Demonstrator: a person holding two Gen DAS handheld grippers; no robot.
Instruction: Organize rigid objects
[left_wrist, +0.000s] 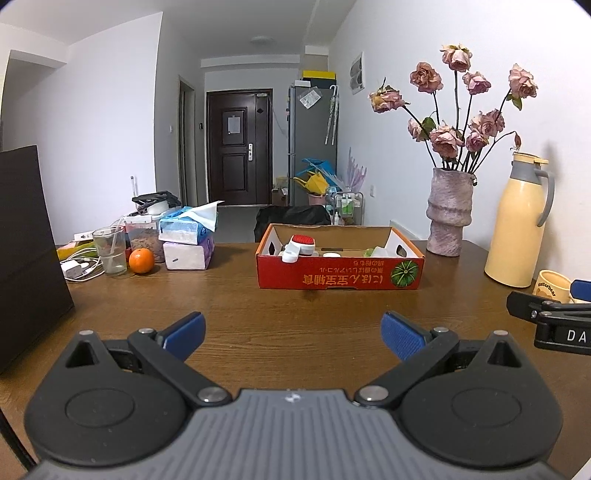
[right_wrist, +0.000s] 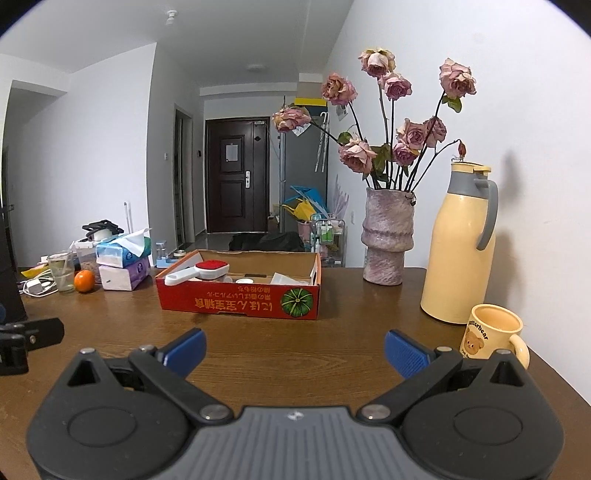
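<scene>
Cardboard walls hide most of what lies in the red box (left_wrist: 340, 271) from my left wrist camera: only a white-handled brush with a red pad (left_wrist: 298, 248) pokes over the front rim, with pale lids and a greenish scrap behind it that I cannot name. My left gripper (left_wrist: 293, 334) hangs above the brown table (left_wrist: 229, 306), jaws spread wide with nothing between the blue pads. At the right edge, my other gripper is cut off, and so is the yellow mug (left_wrist: 552, 288) behind it. Left of the box sit an orange (left_wrist: 141, 260), a glass (left_wrist: 109, 254) and stacked tissue packs (left_wrist: 188, 243); the clutter behind them is too jumbled to sort out.

From my right wrist camera, the mug (right_wrist: 493, 334) shows whole, bear print facing me, just beside the yellow thermos (right_wrist: 460, 247). My right gripper (right_wrist: 295, 350) is likewise spread wide and empty, short of the box (right_wrist: 238, 301). Here the brush (right_wrist: 197, 272) lies across the box's left end, handle pointing left. The vase (right_wrist: 388, 236) of dried roses stands between box and thermos. My left gripper shows only as a black sliver at the left edge.
</scene>
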